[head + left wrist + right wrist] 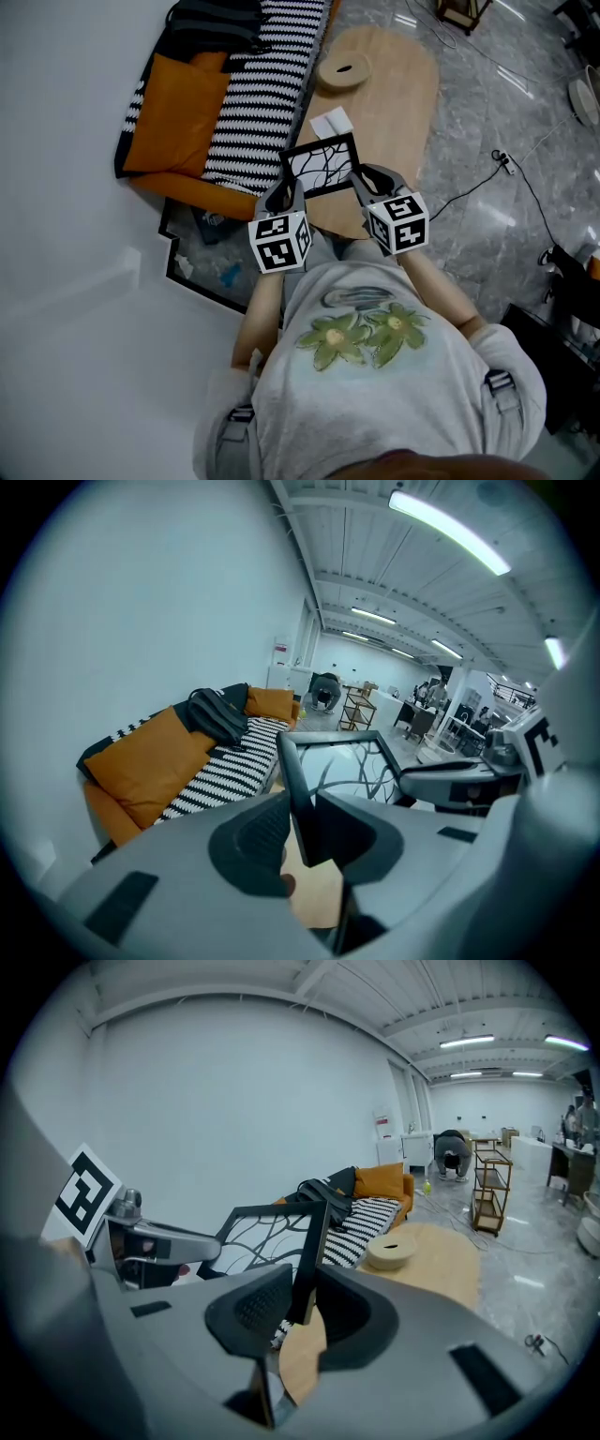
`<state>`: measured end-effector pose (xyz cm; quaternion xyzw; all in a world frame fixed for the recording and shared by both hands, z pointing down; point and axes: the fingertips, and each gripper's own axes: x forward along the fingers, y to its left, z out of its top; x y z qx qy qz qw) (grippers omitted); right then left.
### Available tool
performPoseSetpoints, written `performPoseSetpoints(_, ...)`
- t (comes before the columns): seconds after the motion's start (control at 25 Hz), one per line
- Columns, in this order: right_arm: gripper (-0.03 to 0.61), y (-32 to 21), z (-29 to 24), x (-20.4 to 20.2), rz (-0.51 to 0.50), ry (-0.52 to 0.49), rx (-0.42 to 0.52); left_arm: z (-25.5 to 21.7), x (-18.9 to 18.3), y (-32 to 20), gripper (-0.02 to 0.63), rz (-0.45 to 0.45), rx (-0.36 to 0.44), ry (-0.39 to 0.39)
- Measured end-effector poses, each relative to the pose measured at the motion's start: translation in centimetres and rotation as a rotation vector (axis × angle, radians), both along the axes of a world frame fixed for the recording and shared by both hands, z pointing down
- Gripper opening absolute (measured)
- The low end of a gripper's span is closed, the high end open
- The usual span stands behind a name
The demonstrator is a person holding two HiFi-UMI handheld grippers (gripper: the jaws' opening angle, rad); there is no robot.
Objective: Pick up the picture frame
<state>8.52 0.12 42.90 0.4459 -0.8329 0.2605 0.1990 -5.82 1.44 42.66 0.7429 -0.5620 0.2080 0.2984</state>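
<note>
The picture frame (322, 164) is black with a white picture of bare branches, and it hangs tilted above the near end of the wooden table (403, 94). My left gripper (281, 192) is shut on its left bar (292, 775). My right gripper (361, 178) is shut on its right bar (309, 1251). In the left gripper view the frame's glass (352, 766) runs off to the right, toward the other gripper (469, 785). In the right gripper view the branch picture (267, 1232) spreads left toward the left gripper (150, 1241).
A sofa (234, 103) with orange cushions (178, 112), a black-and-white throw and a dark garment (216, 23) lies left of the table. On the table are a round wooden disc (343, 71) and a white paper (331, 123). A cable (506, 169) crosses the grey floor at right.
</note>
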Motion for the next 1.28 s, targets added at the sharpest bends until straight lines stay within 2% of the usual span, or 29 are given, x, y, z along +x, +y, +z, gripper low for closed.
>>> performPoseSetpoints(0.4,0.083,1.2,-1.4,0.6,0.005,0.010,0.031,-1.4,0.6,1.3,0.094,-0.011,0.041,-0.008)
performPoseSetpoints(1.28,0.081,1.9,-1.6,1.1,0.004,0.032,0.048,-1.5,1.1,2.2,0.095,-0.013,0.054,0.001)
